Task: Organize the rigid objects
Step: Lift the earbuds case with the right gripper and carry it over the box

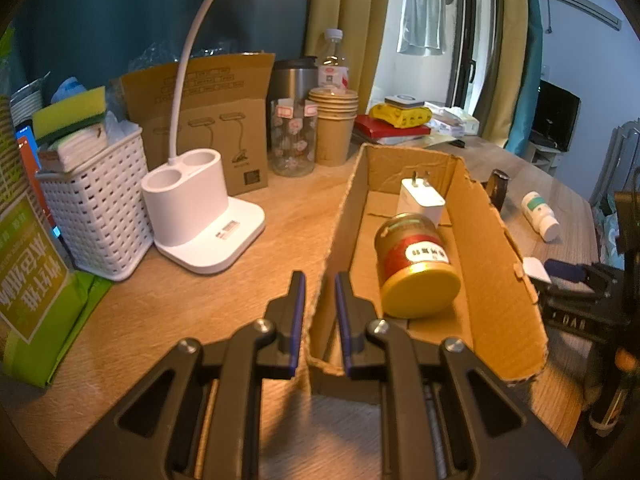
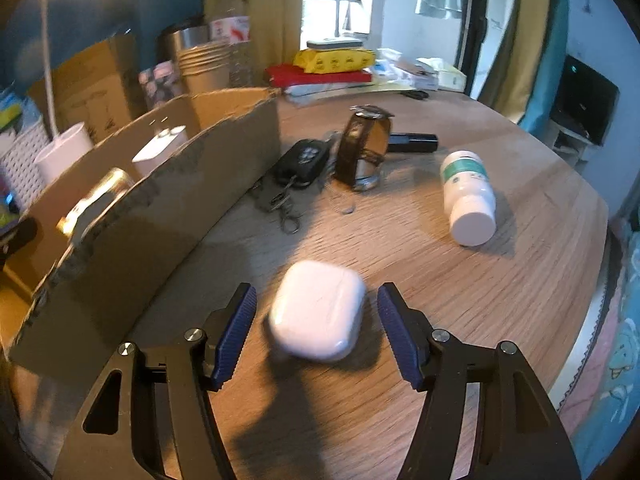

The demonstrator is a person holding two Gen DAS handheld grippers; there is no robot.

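The cardboard box (image 1: 496, 264) wall is clamped by the left gripper (image 1: 320, 316); the right gripper (image 2: 316, 334), fingers apart, should be centred around the earbud case (image 2: 318, 316) before closing.

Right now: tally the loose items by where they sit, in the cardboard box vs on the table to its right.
In the cardboard box: 2 (gold tin, white plug adapter)
On the table: 5 (white earbud case, white pill bottle, key fob, brown watch, black stick)
Total: 7
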